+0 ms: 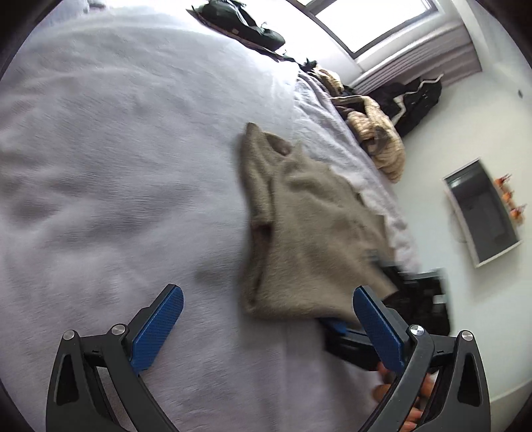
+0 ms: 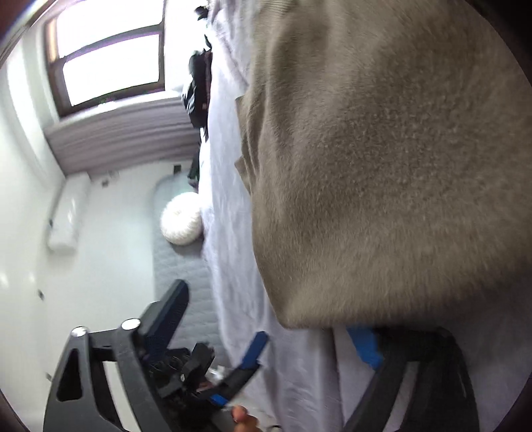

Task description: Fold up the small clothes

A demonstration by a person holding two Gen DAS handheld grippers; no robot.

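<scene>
A small taupe fuzzy garment (image 1: pixel 299 226) lies partly folded on the pale bed cover (image 1: pixel 116 166), near the bed's right edge. My left gripper (image 1: pixel 266 299) is open and empty, jaws wide, just short of the garment's near edge. In the left wrist view the right gripper (image 1: pixel 335 327) reaches under the garment's near right corner; part of it is hidden by cloth. In the right wrist view the garment (image 2: pixel 382 182) drapes over the right finger (image 2: pixel 365 345) and fills the frame, and the right gripper (image 2: pixel 272 319) stands open.
Dark clothes (image 1: pixel 242 20) lie at the bed's far end. A striped beige garment (image 1: pixel 379 139) and a dark jacket (image 1: pixel 415 99) sit beyond the bed's right edge. A window (image 1: pixel 372 20) is behind. A white cushion (image 2: pixel 181 219) lies by the bed.
</scene>
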